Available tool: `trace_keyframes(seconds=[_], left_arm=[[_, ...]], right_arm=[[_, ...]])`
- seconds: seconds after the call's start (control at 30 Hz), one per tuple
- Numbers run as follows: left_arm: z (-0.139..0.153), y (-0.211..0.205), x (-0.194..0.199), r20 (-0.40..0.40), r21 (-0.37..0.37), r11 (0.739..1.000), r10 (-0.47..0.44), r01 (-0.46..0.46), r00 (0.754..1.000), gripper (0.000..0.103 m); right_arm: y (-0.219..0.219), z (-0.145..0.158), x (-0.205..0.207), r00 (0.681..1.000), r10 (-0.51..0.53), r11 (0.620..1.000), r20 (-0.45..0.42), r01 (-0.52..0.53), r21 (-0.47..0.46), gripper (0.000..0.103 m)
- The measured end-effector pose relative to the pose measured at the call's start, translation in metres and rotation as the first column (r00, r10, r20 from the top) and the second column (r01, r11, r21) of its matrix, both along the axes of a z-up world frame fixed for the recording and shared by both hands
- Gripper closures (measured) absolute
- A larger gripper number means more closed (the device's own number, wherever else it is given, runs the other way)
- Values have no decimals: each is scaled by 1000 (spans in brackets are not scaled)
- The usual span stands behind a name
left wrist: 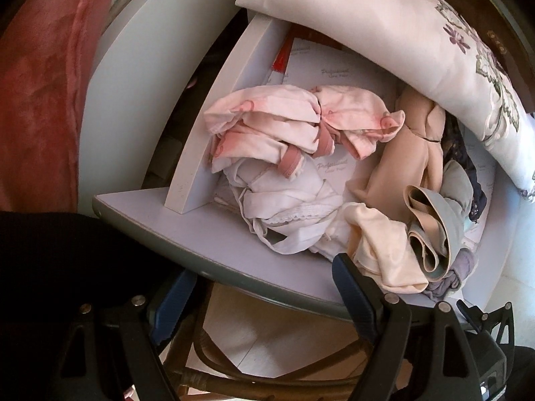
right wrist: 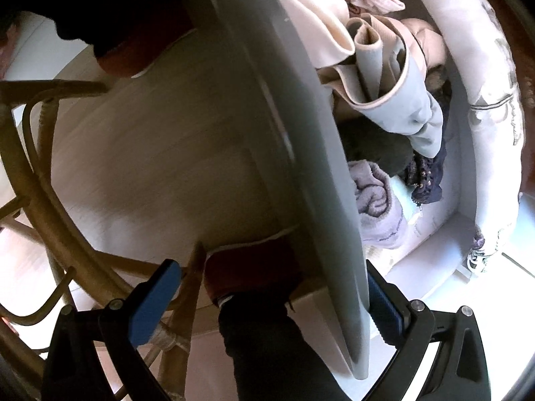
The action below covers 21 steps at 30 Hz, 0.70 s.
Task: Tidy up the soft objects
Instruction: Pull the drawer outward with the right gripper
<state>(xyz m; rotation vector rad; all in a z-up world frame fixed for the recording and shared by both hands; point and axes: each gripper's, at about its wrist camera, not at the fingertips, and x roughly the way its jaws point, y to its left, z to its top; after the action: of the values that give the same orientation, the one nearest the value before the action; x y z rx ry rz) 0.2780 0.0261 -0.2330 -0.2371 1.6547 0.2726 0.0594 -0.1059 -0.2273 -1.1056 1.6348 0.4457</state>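
the soft garments [left wrist: 301, 153] lie heaped in an open drawer [left wrist: 207, 237], pulled out presumably for sorting. a pillow [left wrist: 384, 23] rests over its back. "professional" is printed on the liner paper [left wrist: 331, 73]. the left gripper [left wrist: 264, 284] is spread wide, holding nothing; the right gripper [right wrist: 271, 297] is spread astride the drawer front [right wrist: 301, 133], nothing clamped.

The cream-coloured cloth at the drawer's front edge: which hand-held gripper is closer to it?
Left. The left hand-held gripper has one finger right beside the cream cloth. The right hand-held gripper straddles the drawer front, farther away.
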Motion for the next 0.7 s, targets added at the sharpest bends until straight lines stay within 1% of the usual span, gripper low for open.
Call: trace_keyframes(seconds=[0.07, 0.1, 0.33, 0.37, 0.5, 0.6, 0.63, 0.7], left_arm=[[-2, -1, 4, -11, -2, 1000, 0, 0, 1000, 18], [-2, -2, 3, -11, -3, 1000, 0, 0, 1000, 18], [0, 2, 2, -21, -30, 1000, 4, -4, 1000, 18], [-1, 2, 1, -24, -36, 999, 5, -5, 1000, 18], [4, 1, 8, -16, -46, 999, 4, -5, 1000, 18], [5, 1, 6, -15, -47, 999, 2, -3, 1000, 18], [6, 2, 3, -15, -48, 999, 2, -3, 1000, 18], [4, -1, 5, -7, -53, 999, 1, -1, 1000, 18]], right_arm=[[-2, 0, -3, 1000, 20, 1000, -11, -20, -10, 0], [-2, -5, -5, 1000, 23, 1000, -14, -23, -14, 0], [1, -8, -4, 999, 29, 999, -16, -30, -35, 0], [2, -16, -8, 999, 27, 999, -18, -27, -39, 0], [7, -18, -11, 999, 33, 998, -19, -34, -49, 0], [8, -17, -6, 1000, -14, 1000, -21, 13, -17, 0], [8, -22, -9, 1000, -18, 1000, -19, 18, -11, 0], [9, -21, -11, 1000, -20, 1000, -14, 20, -5, 0]])
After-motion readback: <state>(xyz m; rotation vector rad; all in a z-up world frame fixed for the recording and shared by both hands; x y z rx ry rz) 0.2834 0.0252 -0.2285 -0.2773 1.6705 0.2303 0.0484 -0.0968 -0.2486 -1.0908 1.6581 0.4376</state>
